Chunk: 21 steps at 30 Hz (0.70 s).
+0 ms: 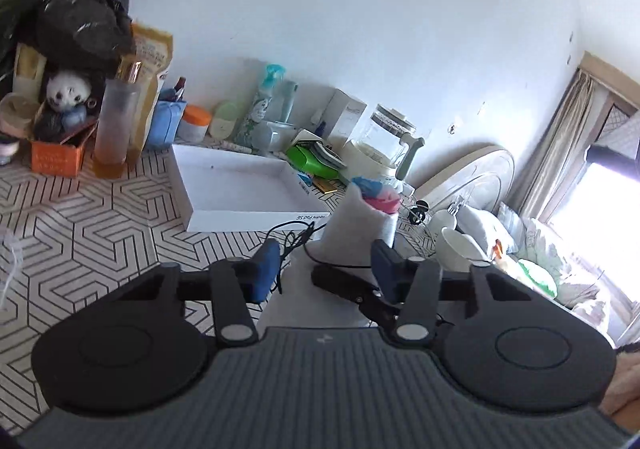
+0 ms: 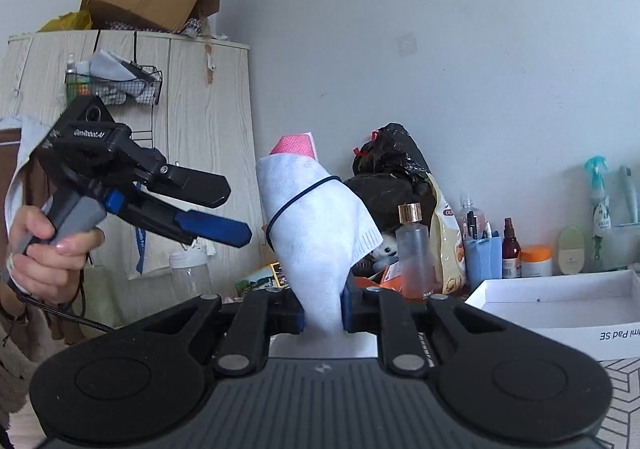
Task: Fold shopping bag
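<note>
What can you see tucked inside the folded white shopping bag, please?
Pink material pokes out of the top of the white shopping bag, which the right gripper pinches at its base. The left wrist view also shows blue. Anything deeper is covered.

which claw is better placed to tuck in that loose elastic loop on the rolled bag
Left, probably. The right claw is clamped on the rolled bag, so it is busy. The left claw holds nothing, jaws apart, beside the bag near the elastic loop.
</note>
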Available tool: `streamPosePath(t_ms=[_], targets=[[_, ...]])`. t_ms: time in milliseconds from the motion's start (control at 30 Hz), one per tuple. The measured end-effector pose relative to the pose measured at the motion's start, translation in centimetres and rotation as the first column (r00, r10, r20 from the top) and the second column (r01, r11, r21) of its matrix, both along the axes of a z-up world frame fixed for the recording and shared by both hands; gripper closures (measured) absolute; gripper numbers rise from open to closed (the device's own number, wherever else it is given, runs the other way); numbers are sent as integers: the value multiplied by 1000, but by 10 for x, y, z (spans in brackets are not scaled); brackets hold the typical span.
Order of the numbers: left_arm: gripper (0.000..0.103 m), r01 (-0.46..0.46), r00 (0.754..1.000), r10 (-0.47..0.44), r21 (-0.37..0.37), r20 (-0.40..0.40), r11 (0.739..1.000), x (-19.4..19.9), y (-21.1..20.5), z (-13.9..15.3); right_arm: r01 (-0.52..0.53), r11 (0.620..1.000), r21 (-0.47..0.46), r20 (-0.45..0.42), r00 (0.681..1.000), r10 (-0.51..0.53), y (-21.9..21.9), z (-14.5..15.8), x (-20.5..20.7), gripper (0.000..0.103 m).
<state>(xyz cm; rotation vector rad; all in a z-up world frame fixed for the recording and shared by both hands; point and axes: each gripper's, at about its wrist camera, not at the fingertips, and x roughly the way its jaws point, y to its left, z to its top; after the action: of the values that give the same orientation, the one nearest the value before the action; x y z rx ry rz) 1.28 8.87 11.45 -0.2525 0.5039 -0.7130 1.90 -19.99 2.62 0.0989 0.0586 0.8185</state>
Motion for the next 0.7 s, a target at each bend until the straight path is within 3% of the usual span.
streamPosePath(t_ms=[100,167,367,500,700], targets=[[71,-1,997,-4,71,74,997,-11,-16,3,3,1000,-18,20,1000,-2,5,0,-6,86],[71,4,997,-11,95,81,995,-14,-21,2,-2,1000,-26,26,1000,2,6,-1,-9,86],[71,33,999,-34,55,16,998,-3,-24,-7,15,998,-69,83,997,-9,14,-2,-21,86],[71,35,999,-35,-20,6,999,-3,-11,-5,25,997,-70,60,998,-21,13,-4,-19,86],[71,-15,999,13,33,47,999,-7,-16,-3,12,998,-68,62,998,-8,13,-7,-20,86]])
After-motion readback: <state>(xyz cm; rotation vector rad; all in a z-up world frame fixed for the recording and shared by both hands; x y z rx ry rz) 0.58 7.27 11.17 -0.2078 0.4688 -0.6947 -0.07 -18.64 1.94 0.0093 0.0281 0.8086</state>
